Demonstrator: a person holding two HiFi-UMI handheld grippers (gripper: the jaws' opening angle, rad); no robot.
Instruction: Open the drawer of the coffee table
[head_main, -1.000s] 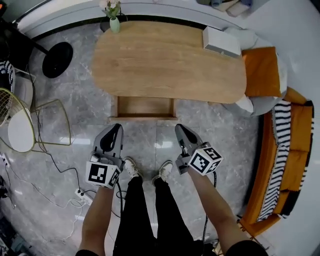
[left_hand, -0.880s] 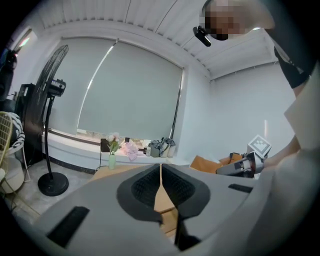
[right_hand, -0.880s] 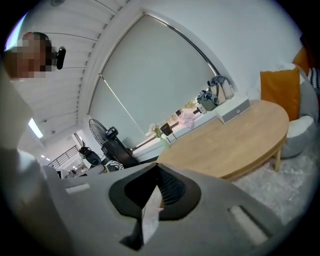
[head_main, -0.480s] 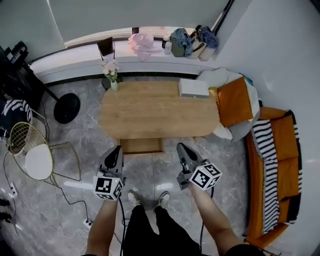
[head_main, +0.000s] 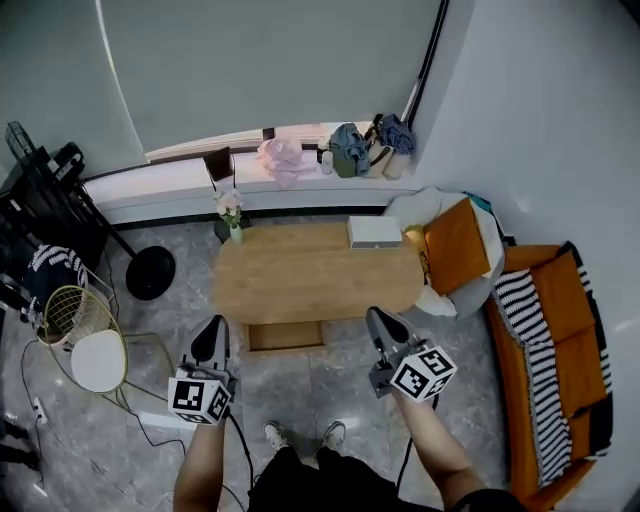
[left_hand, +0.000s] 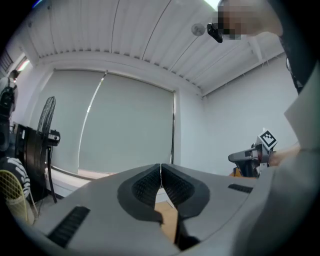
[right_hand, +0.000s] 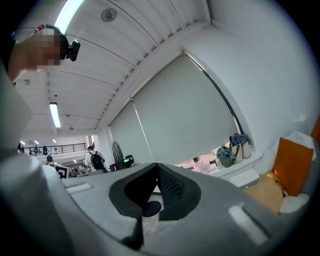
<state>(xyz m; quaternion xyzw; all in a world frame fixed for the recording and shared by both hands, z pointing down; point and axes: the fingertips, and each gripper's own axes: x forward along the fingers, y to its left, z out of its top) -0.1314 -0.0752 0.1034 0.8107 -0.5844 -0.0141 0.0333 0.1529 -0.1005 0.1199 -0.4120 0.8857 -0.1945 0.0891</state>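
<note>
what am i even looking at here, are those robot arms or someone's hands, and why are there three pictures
There is no robot arm here. A person holds a hand-held gripper in each hand: the left gripper and the right gripper. The cube with square markers on each is part of the tool.

The head view comes from a camera on the person's head, looking down at their arms, shoes and a wooden coffee table. The other two views come from a camera riding on each gripper, looking along its two jaws.

On the table lies a white box, and a small vase of flowers stands at its far left corner. The table's drawer is pulled out toward the person.

Nothing is held. Both grippers are shut, jaws together with nothing between them, up in the air and touching nothing.
</note>
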